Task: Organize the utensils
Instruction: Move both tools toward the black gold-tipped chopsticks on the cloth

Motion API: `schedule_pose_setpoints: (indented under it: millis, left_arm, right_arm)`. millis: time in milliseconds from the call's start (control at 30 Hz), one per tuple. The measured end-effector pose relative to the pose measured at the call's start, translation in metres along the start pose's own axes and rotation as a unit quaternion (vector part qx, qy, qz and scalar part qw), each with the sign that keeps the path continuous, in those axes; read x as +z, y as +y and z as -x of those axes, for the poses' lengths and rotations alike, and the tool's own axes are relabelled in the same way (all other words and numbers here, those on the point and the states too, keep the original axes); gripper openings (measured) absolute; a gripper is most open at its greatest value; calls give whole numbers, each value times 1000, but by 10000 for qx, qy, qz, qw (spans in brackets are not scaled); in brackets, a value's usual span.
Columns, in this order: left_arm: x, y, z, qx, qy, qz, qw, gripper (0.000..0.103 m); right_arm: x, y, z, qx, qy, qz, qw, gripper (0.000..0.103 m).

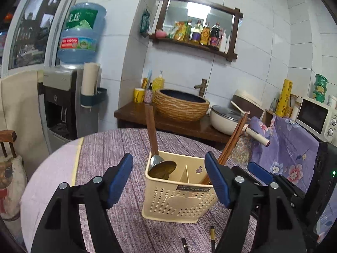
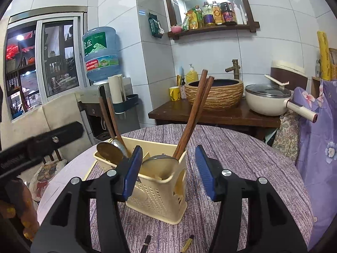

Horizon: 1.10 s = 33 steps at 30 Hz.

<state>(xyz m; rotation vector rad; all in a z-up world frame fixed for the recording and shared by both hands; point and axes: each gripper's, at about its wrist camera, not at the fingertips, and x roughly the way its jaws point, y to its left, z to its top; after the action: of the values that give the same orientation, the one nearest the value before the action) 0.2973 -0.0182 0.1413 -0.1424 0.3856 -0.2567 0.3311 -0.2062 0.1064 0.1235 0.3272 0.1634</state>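
Note:
A cream perforated utensil holder (image 1: 179, 200) (image 2: 160, 198) stands on a round table with a purple-grey cloth (image 1: 118, 147). Its left compartment holds a metal spoon (image 1: 162, 166) on a wooden handle; wooden chopsticks (image 1: 231, 139) (image 2: 193, 116) lean out of the right one. My left gripper (image 1: 168, 179) is open just in front of the holder, nothing pressed between its blue pads. My right gripper (image 2: 168, 172) is open too, facing the holder's right corner. Two loose chopstick ends (image 1: 212, 232) (image 2: 188, 242) lie on the cloth below the grippers.
Behind the table a dark wooden counter (image 1: 134, 113) carries a woven basin (image 1: 181, 105) and a cream lidded pan (image 1: 227, 118). A water dispenser (image 1: 61, 97) stands at the left, a microwave (image 1: 316, 116) and floral cloth (image 1: 290, 147) at the right.

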Motion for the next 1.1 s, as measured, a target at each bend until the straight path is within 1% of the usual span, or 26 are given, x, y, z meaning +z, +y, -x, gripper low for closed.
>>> schedule_pose_setpoints:
  millis: [33,100,200,267,367,500,633,733,900,1100]
  left_arm:
    - [-2,-1,5,27,-27,-23,10000,75]
    - [-10,-2,17,69,-67,-57,9999,82]
    - [-26,-4,26,121,84,-87,9999,87]
    - [-41,-5,29,151,272,-95,9995,88]
    - [-63,-6,31,294,508,-147,9982,91]
    - [-95,-5,26,459,1018,-209,9935,91]
    - [-122,1,23,656,1334,-218,9887,91]
    - [-134,7,21,715,1515,-182,9857,91]
    - [-151,15,19,754,1714,-70,9823,90]
    - [-159,15,20,879,1791,-130,9798,89]
  right_arm:
    - [-1,-1,5,-12,10,-25,10000,61]
    - [-8,-2,18,-26,81,-107,9999,65]
    - [-21,-4,32,-129,258,-147,9995,68]
    - [-33,-7,39,-197,490,-166,9985,71]
    - [-54,-8,44,-348,886,-118,9954,71]
    - [-87,-12,41,-629,1397,-58,9882,71]
    - [-112,-20,33,-768,1798,-180,9805,71]
    - [-128,-22,26,-825,2052,-259,9749,68]
    - [-142,-18,10,-766,2351,-328,9684,56]
    - [-147,-10,-8,-767,2554,-322,9633,54]
